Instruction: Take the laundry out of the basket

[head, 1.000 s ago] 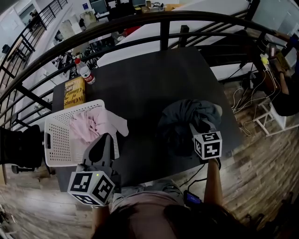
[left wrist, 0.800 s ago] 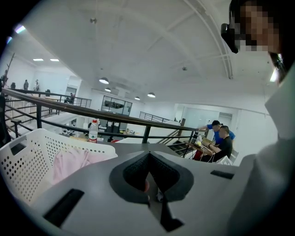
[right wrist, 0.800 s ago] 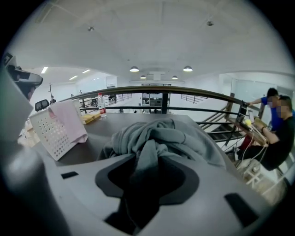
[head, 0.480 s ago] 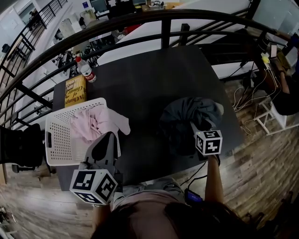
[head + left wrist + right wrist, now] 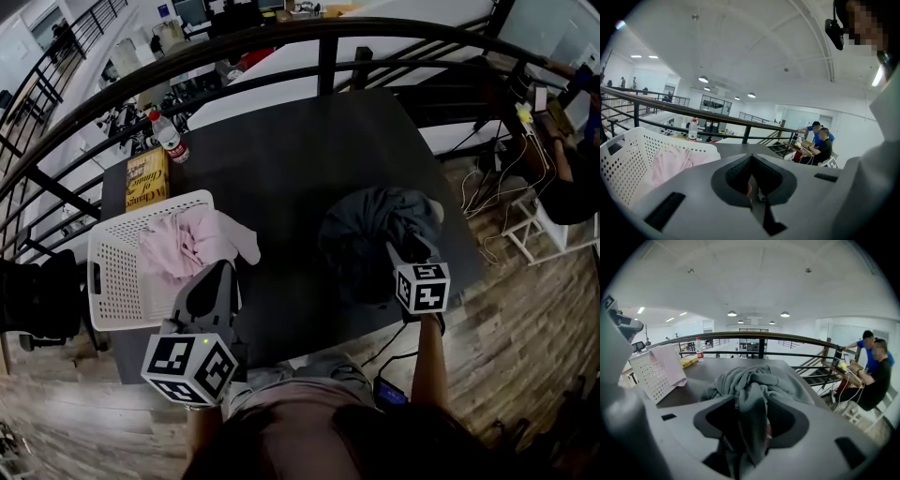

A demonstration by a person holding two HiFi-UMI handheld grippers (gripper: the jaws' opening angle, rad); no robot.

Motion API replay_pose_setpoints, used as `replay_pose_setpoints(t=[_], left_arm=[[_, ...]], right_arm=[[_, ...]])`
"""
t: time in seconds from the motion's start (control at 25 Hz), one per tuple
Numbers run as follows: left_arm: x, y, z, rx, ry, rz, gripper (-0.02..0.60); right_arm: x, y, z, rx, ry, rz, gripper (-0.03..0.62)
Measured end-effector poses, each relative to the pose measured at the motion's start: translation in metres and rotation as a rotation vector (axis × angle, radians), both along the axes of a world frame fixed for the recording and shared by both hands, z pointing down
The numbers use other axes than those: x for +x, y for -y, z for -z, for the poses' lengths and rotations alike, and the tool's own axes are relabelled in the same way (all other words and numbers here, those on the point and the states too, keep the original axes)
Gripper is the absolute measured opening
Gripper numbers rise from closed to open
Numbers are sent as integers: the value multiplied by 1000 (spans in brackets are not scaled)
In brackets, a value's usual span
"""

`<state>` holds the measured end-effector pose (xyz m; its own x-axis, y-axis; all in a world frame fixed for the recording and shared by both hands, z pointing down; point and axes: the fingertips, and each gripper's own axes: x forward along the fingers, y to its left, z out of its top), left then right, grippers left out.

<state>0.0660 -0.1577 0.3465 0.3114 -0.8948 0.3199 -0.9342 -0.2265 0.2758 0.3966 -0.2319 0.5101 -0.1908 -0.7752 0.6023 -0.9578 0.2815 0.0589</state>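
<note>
Now the right gripper (image 5: pixel 752 411) is opening its jaws, a fold of the grey garment (image 5: pixel 367 232) lying loose between them. The garment is sitting heaped on the table (image 5: pixel 281 159). The left gripper (image 5: pixel 751 163), jaws together and empty, is hovering beside the basket (image 5: pixel 111 286), where pink laundry (image 5: pixel 187 246) is hanging over the rim.

the basket (image 5: pixel 112 281) sits at the near left corner of the counter (image 5: pixel 281 159). a garment (image 5: pixel 187 246) lies in it and spills over its right rim onto the counter. just behind the basket lies a book (image 5: pixel 147 181), and behind the book, by the far left edge, a bottle (image 5: pixel 170 141) stands upright. a heap of clothing (image 5: pixel 366 234) lies on the counter's near right part, well apart from the basket. a railing (image 5: pixel 323 42) runs behind the counter.
</note>
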Motion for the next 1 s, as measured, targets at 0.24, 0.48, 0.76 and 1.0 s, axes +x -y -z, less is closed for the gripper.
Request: replay_pose_setpoints(t=[0.24,0.48,0.76,1.0], left_arm=[[0,-9,-2,-10,-18,7,-3],[-3,-24,-4,-9,-22,26,-3],[-7,-42,-3,8,-38,48,-3],[-17,-56,-1,25,-42,87,-3]], right_arm=[[-2,-23,20,28,32,-14,213],[-13,-42,37,61,81,-17,177],[-34,-68,60,112,157,0,127],[-67,-86,98,187,320,58,76]])
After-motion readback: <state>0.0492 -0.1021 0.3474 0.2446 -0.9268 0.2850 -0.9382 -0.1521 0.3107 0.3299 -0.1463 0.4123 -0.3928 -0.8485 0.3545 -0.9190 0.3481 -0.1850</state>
